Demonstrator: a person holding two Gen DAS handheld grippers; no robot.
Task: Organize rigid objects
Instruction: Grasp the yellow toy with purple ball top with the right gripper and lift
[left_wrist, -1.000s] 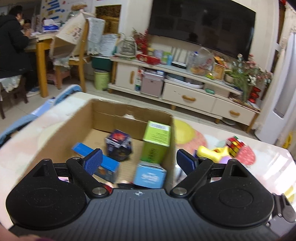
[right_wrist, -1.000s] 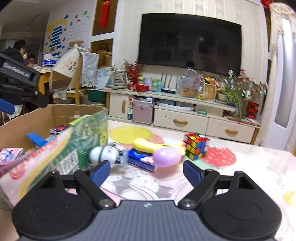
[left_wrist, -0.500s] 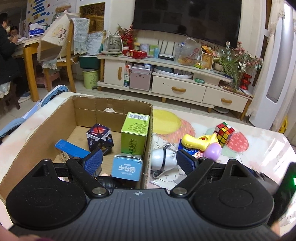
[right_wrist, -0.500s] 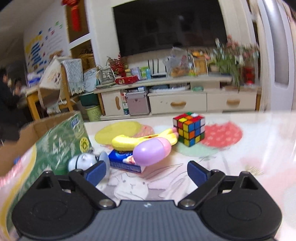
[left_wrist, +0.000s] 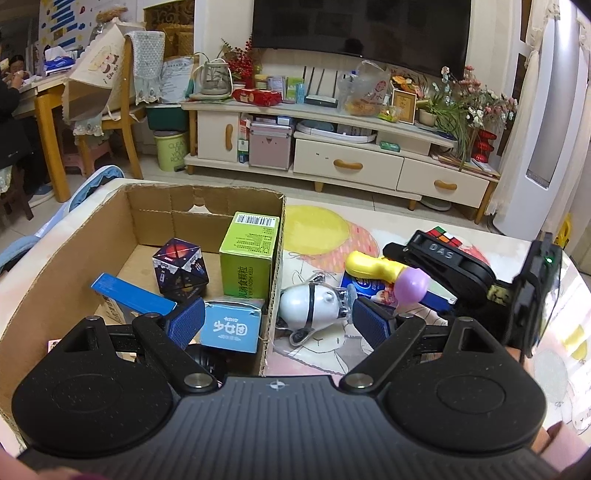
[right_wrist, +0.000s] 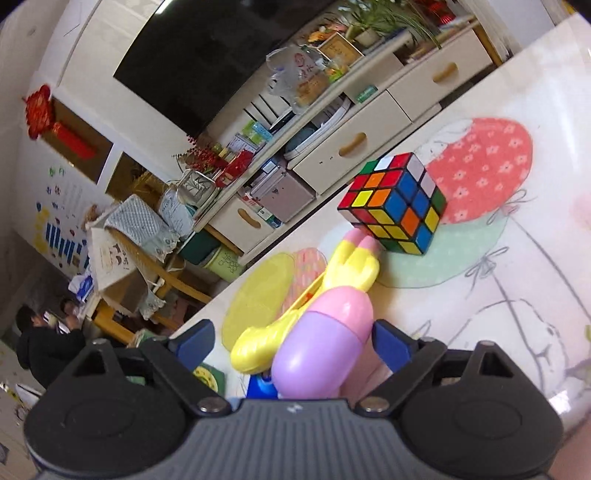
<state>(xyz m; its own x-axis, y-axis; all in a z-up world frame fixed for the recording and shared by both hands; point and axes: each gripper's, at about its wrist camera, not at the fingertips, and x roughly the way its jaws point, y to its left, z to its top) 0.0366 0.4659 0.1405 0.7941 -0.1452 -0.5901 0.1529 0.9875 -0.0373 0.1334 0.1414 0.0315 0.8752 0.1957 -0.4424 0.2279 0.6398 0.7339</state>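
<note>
A cardboard box (left_wrist: 74, 251) on the table holds a green carton (left_wrist: 249, 254), a dark puzzle cube (left_wrist: 181, 271), a blue flat box (left_wrist: 133, 299) and a light blue carton (left_wrist: 231, 326). My left gripper (left_wrist: 277, 323) hovers open over the box's right wall. To its right lie a white round toy (left_wrist: 310, 306), a yellow and purple toy (left_wrist: 388, 271) and a Rubik's cube (right_wrist: 397, 203). My right gripper (right_wrist: 293, 347) is open and tilted, with the yellow and purple toy (right_wrist: 325, 332) between its fingers; it also shows in the left wrist view (left_wrist: 443, 262).
A small blue box (left_wrist: 365, 288) lies under the yellow and purple toy. The table carries a cartoon-print cloth (right_wrist: 517, 277). Beyond the table's far edge stand a TV cabinet (left_wrist: 351, 162) and a wooden chair (left_wrist: 107, 122).
My right gripper has moved forward and rolled sideways, so its open fingers now straddle the yellow and purple toy. My left gripper has drawn back and risen a little.
</note>
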